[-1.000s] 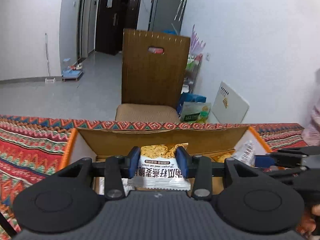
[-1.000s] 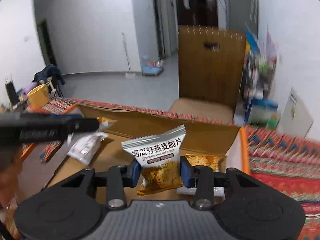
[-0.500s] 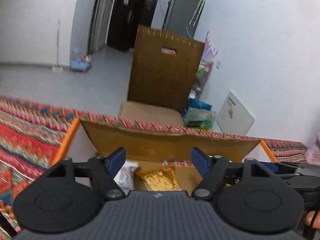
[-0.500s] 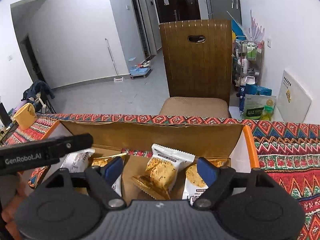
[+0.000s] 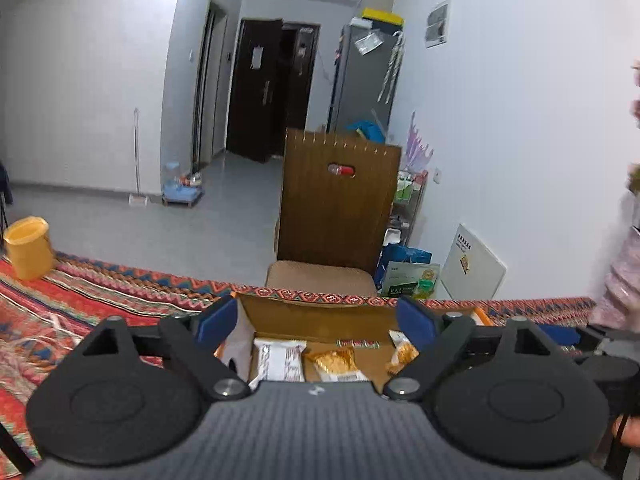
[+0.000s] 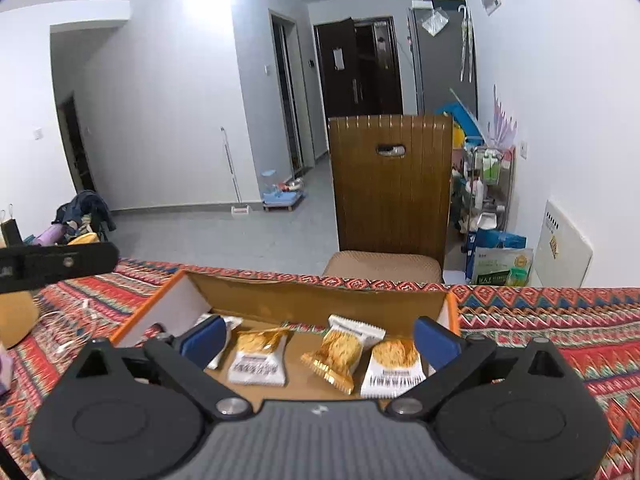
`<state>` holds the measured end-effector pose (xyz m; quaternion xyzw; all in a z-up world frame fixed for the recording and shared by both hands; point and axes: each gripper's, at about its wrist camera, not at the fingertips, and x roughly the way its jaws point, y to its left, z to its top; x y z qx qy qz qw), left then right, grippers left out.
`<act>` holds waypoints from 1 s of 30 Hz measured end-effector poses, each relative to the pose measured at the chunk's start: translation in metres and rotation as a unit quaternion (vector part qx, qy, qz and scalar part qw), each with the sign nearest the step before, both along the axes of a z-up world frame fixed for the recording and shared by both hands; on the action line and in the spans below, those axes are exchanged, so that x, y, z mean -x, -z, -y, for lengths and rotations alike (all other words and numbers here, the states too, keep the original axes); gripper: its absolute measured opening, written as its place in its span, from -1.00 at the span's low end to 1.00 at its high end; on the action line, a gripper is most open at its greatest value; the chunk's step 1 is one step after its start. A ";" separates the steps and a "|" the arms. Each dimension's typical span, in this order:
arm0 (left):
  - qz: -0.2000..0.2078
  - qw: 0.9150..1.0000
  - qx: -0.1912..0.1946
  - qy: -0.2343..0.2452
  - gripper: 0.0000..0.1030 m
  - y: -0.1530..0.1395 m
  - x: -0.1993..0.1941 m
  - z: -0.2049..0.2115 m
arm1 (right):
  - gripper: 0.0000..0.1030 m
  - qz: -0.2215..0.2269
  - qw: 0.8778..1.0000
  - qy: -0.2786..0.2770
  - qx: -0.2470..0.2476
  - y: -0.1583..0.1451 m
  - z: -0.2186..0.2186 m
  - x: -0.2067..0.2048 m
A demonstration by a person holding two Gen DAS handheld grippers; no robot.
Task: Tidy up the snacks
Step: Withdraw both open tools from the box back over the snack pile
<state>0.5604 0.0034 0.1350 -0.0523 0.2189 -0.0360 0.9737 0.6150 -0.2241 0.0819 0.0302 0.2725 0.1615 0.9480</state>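
While spreading wide, with jaws still opening and nothing between the blue pads: right hand-held gripper [image 6: 318, 338], above an open cardboard box [image 6: 320, 300] on the bench's patterned cloth [image 6: 560, 328]. Same for the left hand-held gripper [image 5: 316, 318], empty, jaws opening. Inside the box, lying flat on the floor: snack packets [image 6: 259, 360], white and gold, long axes running roughly front to back, printed ends toward the camera; one gold-ended packet [image 6: 335, 354] tilted diagonally. Printing too small and blurred to read. Further out: yellow cup [image 5: 28, 248], wooden chair [image 6: 390, 196].
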 end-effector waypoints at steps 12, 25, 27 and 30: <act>0.059 0.997 -0.032 0.036 0.95 -0.011 0.207 0.004 | 1.00 0.053 0.998 -0.014 0.026 -0.028 0.027 0.194; 0.027 1.000 0.003 0.010 1.00 0.063 0.390 -0.025 | 1.00 0.064 0.997 0.021 0.044 0.013 0.039 0.391; 0.026 1.000 0.002 0.009 1.00 0.072 0.409 -0.025 | 1.00 0.066 0.996 0.027 0.052 0.025 0.034 0.415; 0.018 1.000 -0.005 0.017 1.00 0.085 0.430 -0.021 | 1.00 0.068 0.996 0.021 0.057 0.044 0.030 0.444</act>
